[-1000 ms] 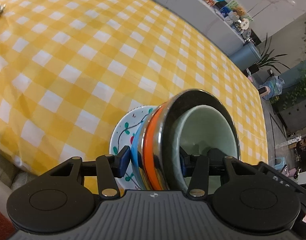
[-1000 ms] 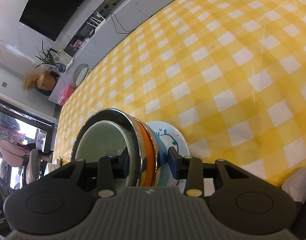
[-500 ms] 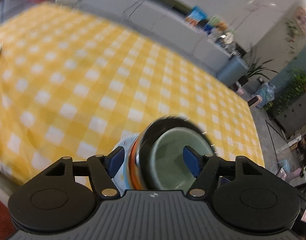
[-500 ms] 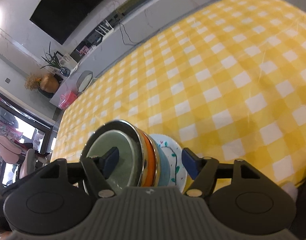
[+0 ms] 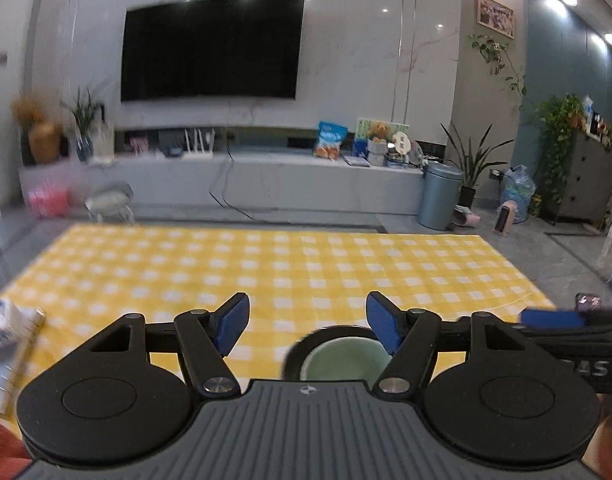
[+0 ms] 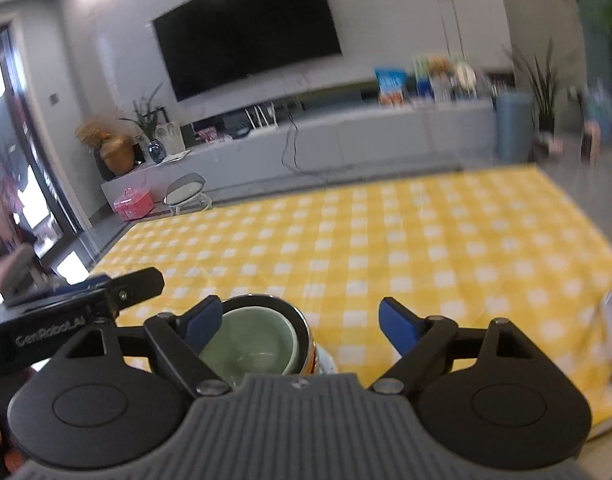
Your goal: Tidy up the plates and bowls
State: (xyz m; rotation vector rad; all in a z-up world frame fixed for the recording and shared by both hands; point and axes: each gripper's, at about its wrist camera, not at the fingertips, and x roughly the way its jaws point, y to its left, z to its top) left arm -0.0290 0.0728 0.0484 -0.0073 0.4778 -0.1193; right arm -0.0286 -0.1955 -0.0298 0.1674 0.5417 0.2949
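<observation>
Stack of bowls (image 6: 262,340) sat at the near edge of the tabletop (image 6: 386,240), which wore a yellow-and-white check cloth: pale green bowl innermost, nested in a dark shiny-rimmed one, orange band beneath. Left hand-held gripper (image 5: 308,330) gaped, holding nothing. Right hand-held gripper (image 6: 300,324) had just been opening, jaws clear of the rims.

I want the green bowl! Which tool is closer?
Probably right. Both jaws just opened, empty. The green bowl sits just under the right tool; the left tool hovers slightly farther above.
</observation>
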